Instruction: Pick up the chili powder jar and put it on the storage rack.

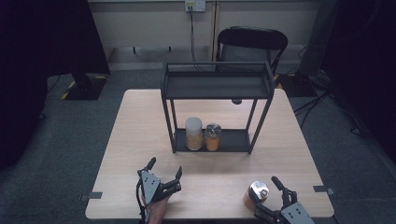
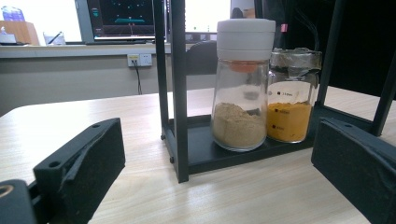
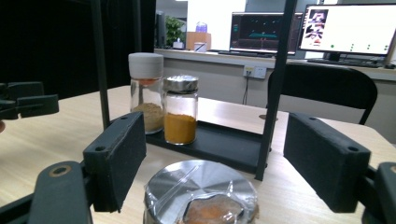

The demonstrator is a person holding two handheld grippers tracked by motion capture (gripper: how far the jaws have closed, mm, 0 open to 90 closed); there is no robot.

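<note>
Glass jar [image 3: 201,198] with round foil-covered metal lid, orange powder seemingly inside, upright near the desk's [image 1: 140,121] front right corner. Right gripper [image 3: 215,158] half open, flat black pads flanking the lid, apparently not touching. Left gripper [image 1: 164,170] wide open, empty, near the front edge.
</note>
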